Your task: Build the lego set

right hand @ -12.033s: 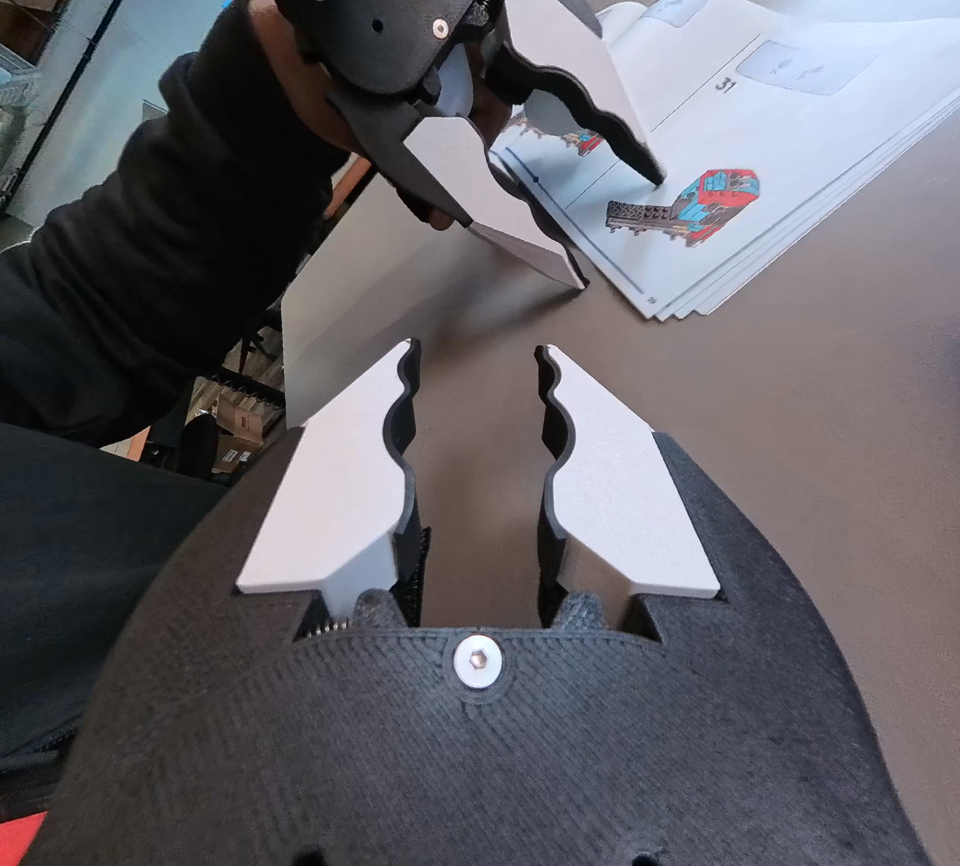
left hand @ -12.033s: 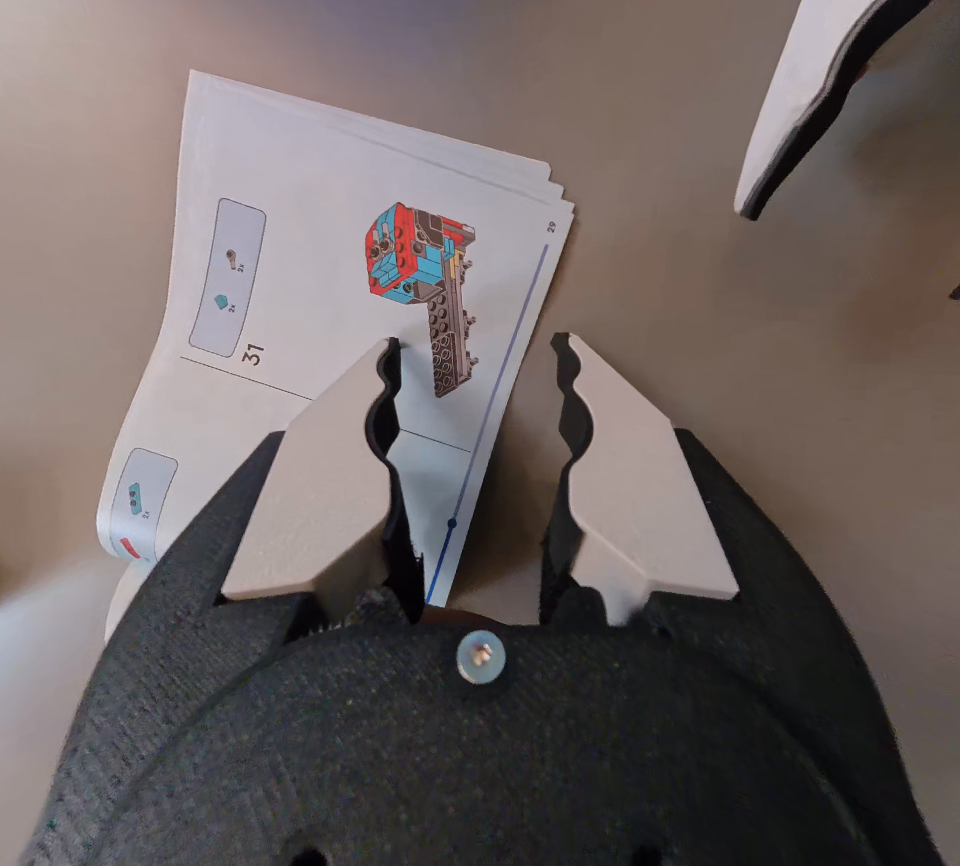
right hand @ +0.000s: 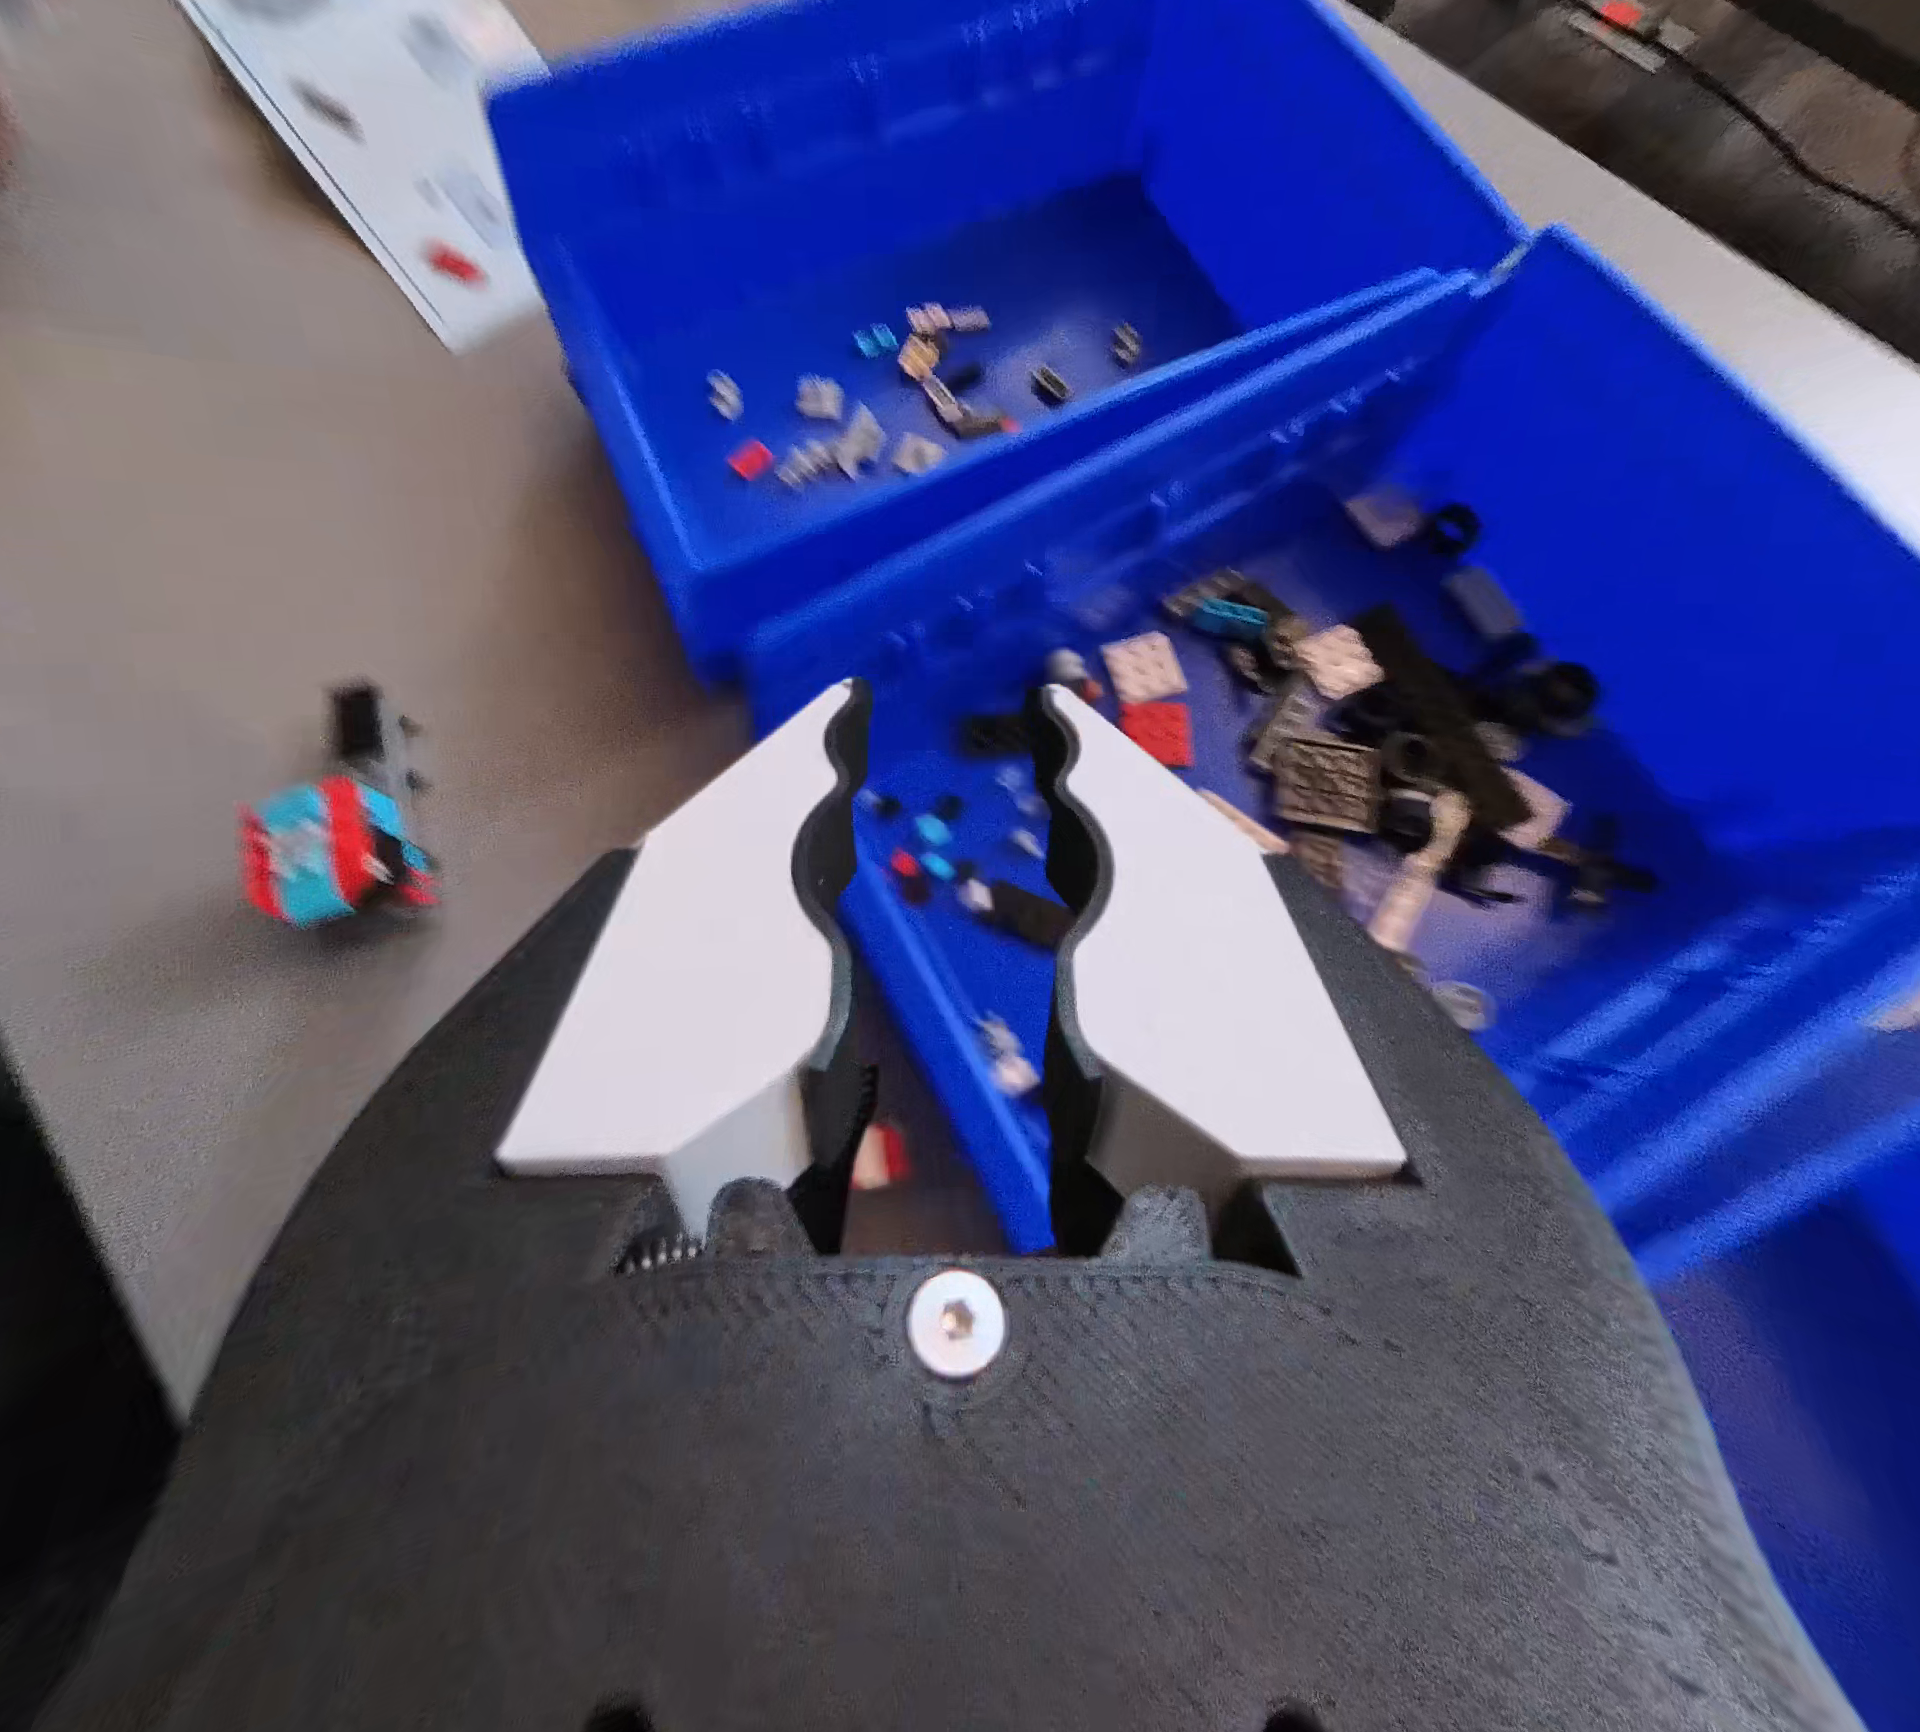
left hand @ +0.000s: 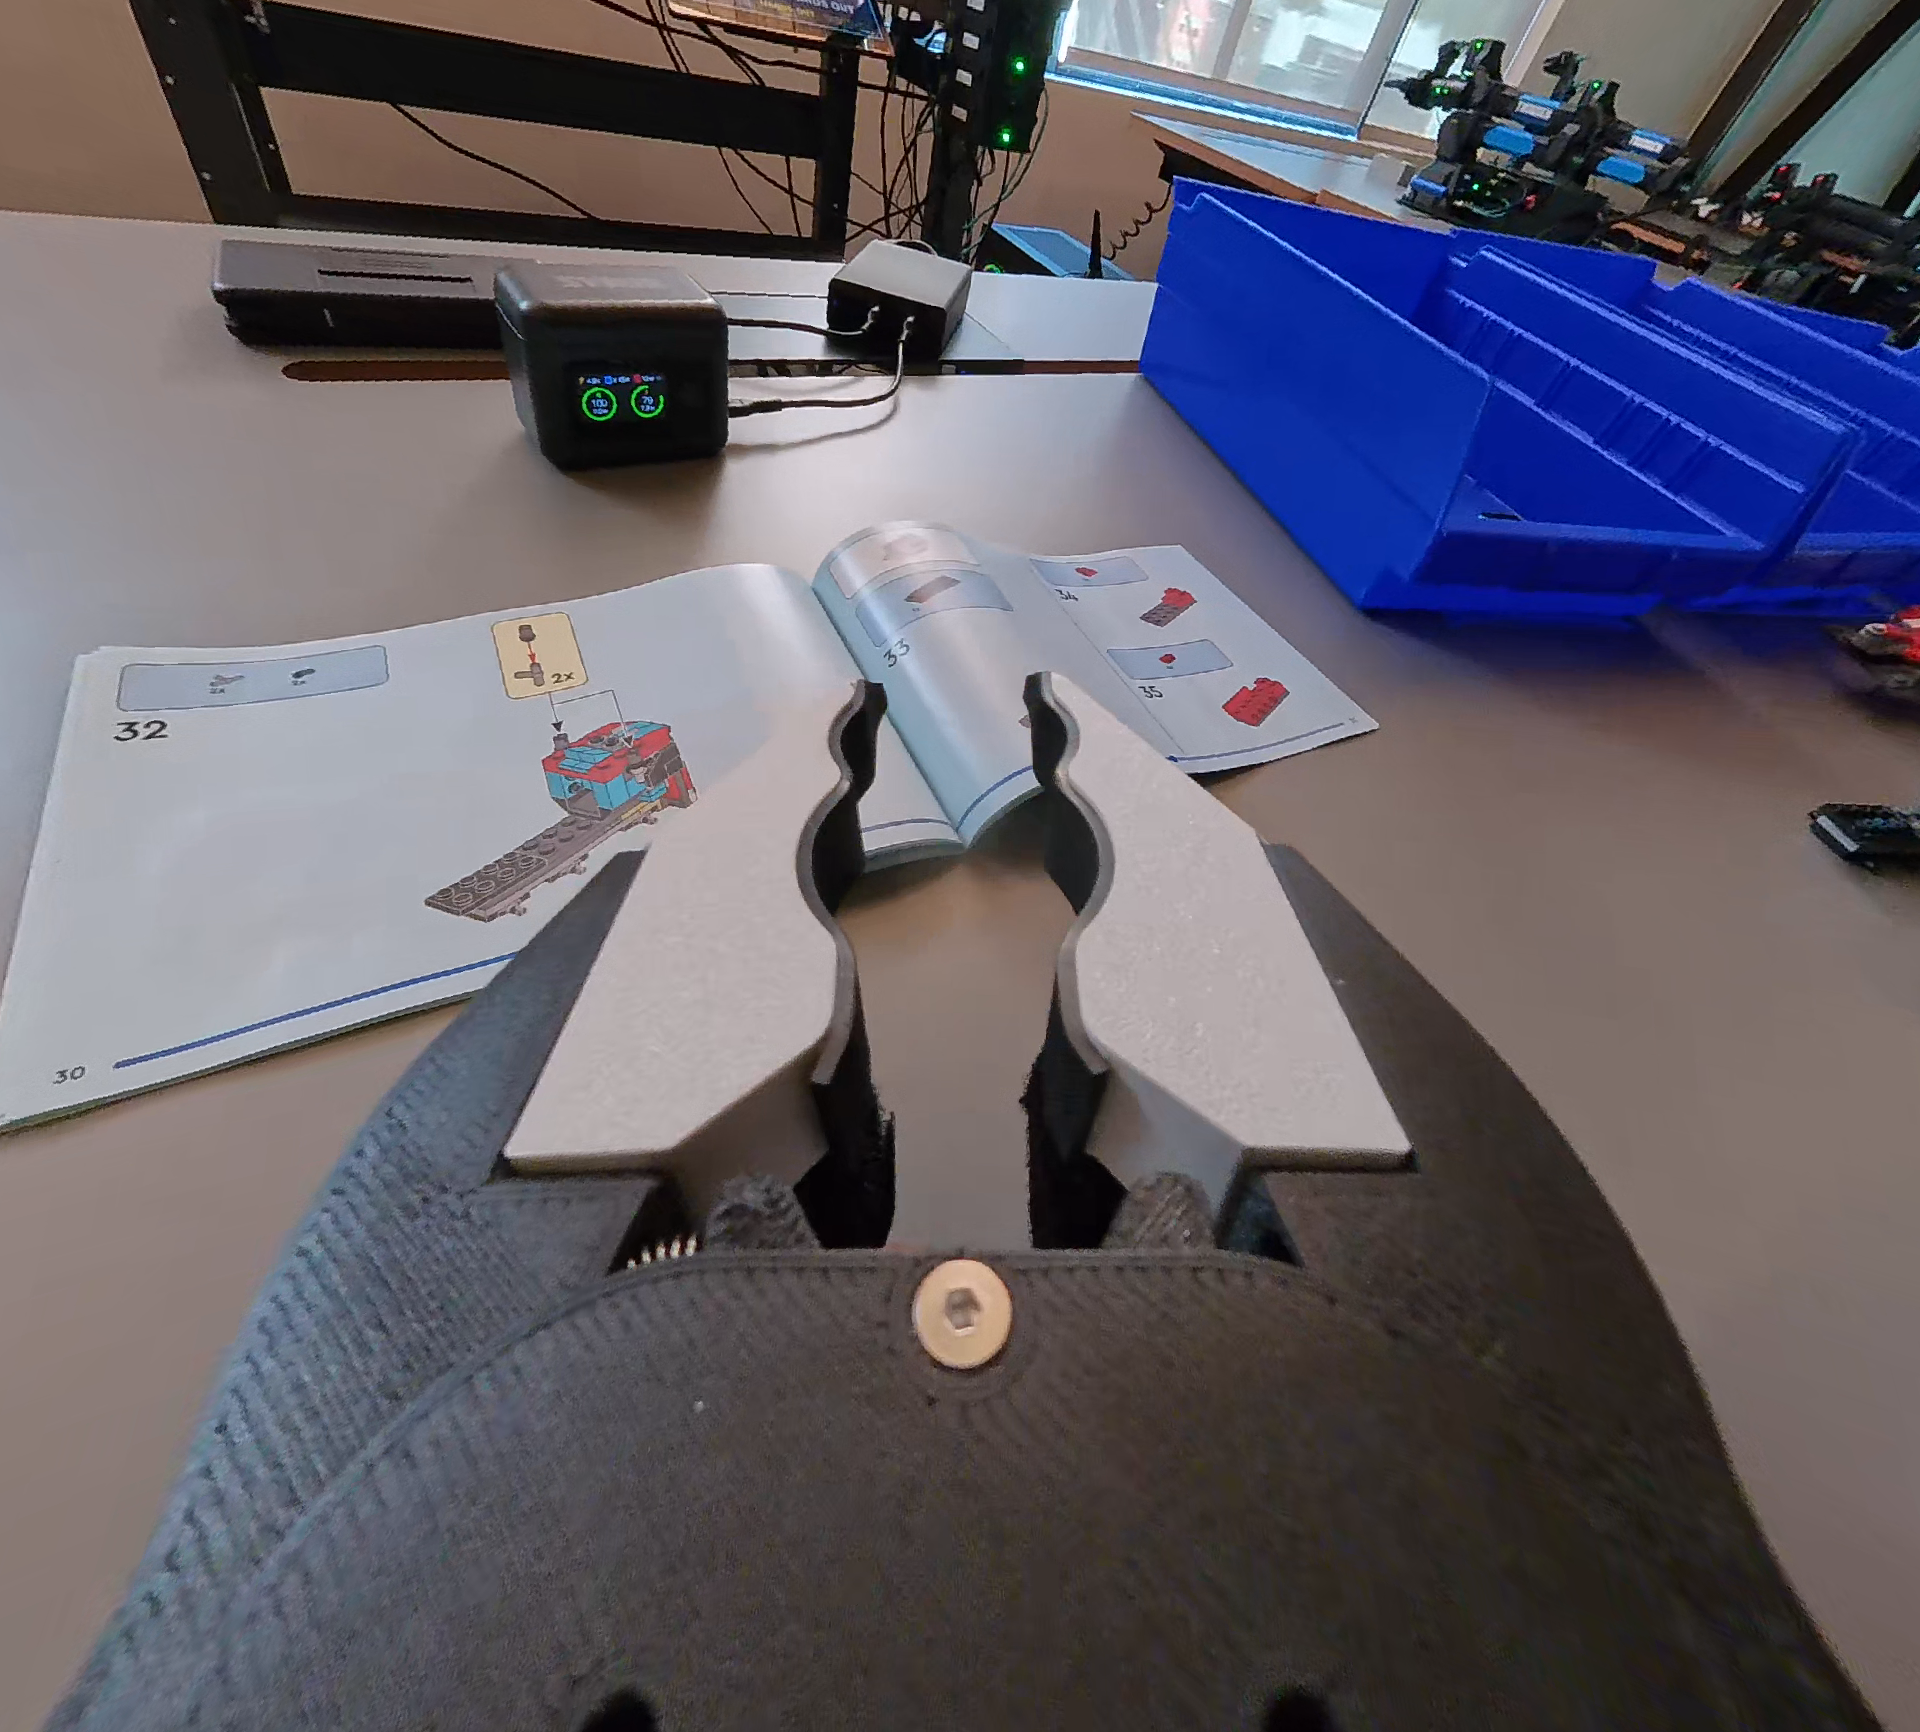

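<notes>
Now both grippers (left hand: 954, 695) (right hand: 948, 706) empty, apart; R over bin (right hand: 1714, 602).

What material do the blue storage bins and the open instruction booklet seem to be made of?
Blue storage bins: apparently rigid moulded plastic, semi-gloss, given the uniform colour and ribbed walls. Open instruction booklet: thin printed paper, slightly glossy; its pages curve up at the fold.
</notes>
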The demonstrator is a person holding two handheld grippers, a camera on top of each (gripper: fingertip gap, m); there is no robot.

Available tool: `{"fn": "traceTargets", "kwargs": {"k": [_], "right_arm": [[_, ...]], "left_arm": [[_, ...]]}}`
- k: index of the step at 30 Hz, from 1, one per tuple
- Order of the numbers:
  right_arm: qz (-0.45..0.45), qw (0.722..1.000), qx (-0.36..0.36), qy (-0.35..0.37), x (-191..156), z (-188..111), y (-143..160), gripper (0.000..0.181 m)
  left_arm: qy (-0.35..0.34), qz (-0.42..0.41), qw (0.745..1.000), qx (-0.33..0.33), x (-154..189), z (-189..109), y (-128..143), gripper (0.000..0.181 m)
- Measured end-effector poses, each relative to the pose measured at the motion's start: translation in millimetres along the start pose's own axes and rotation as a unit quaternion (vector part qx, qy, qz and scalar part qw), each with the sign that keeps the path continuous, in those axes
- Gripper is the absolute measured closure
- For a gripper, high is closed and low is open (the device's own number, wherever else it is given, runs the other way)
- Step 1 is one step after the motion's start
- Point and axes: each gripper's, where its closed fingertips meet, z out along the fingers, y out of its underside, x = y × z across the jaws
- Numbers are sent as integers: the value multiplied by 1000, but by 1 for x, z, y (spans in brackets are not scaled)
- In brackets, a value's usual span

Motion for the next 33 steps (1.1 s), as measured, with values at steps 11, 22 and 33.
{"fn": "traceTargets", "kwargs": {"k": [11,22,33], "right_arm": [[-292,923,-233,-98,37,46,75,162],[-379,859,-304,-164,42,82,110,169],[-360,856,-333,-163,48,83,124,174]], "left_arm": [[-21,-19,1000,1,-9,0,0,151],[-66,-13,998,-6,-14,-1,3,152],[-62,-22,998,-15,-15,1,6,152]]}}
